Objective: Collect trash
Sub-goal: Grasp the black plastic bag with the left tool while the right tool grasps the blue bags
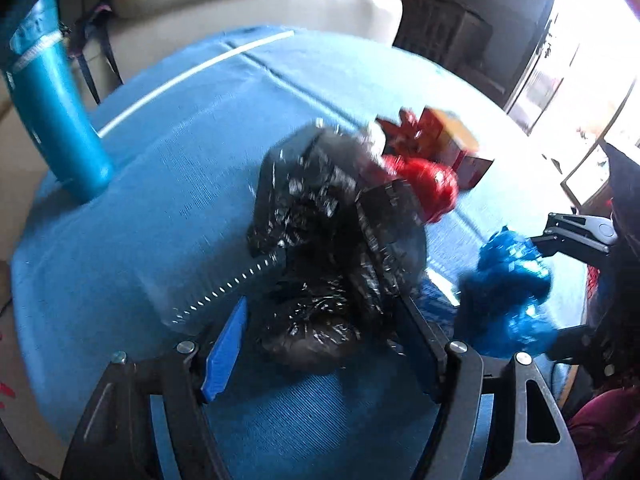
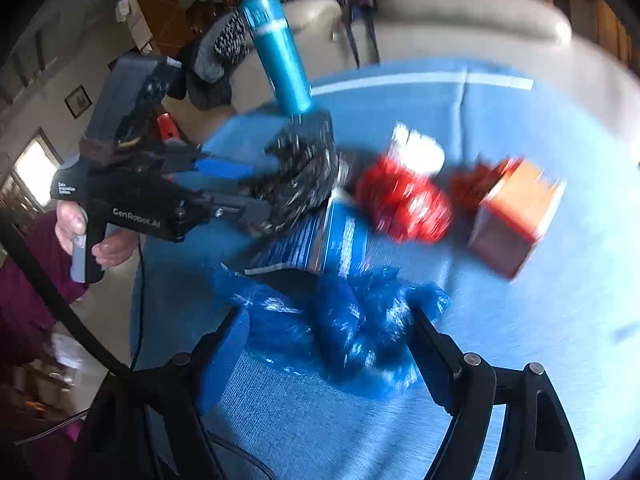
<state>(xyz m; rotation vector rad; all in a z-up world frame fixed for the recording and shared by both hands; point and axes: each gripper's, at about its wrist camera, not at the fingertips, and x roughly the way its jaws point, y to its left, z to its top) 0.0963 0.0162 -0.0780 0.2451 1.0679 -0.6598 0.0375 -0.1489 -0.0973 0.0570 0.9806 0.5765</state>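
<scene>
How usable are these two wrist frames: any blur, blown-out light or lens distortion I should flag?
Left wrist: the window at right is blown out to white, the black bag is slightly smeared, and fisheye bends the blue tablecloth into a dome. Right wrist: stronger motion blur streaks the red bag and orange box, and the corners are dark.

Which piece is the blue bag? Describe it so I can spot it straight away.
Start at the blue tablecloth with the tall teal bottle at its far edge. Come to the near side, between the fingers of the right hand-held gripper: the crumpled blue plastic bag lies there. Its neighbours are black and red bundles; only this one is translucent blue.
</scene>
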